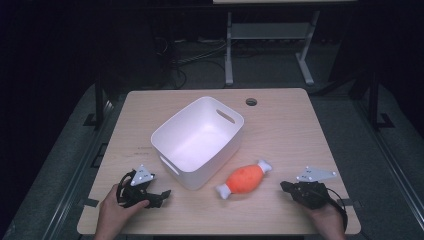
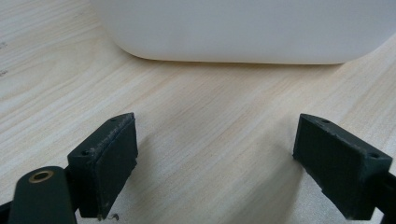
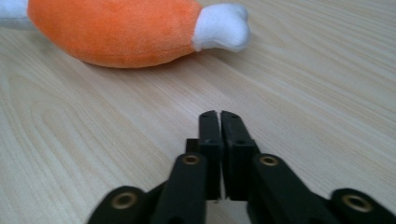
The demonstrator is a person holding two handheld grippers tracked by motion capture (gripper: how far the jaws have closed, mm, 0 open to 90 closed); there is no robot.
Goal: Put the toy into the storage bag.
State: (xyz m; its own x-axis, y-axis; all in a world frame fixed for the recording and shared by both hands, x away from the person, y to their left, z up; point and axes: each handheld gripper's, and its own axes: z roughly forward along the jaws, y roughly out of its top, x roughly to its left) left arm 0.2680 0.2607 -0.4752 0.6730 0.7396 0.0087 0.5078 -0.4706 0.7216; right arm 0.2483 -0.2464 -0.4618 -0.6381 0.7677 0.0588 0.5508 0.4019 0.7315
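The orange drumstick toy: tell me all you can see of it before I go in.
The orange drumstick toy is a plush chicken leg, with a fuzzy orange body that narrows toward one end and a white knobbed bone tip at each end. It looks soft and velvety. It lies flat on the wooden table, slanted, just right of the white bin and apart from it. Nothing grips it: the right claw is shut and empty on the table short of it.

The bin (image 1: 199, 141) sits at the frame's centre on the table (image 1: 290, 125); the plush drumstick (image 1: 244, 179) lies just beside it, lower right.
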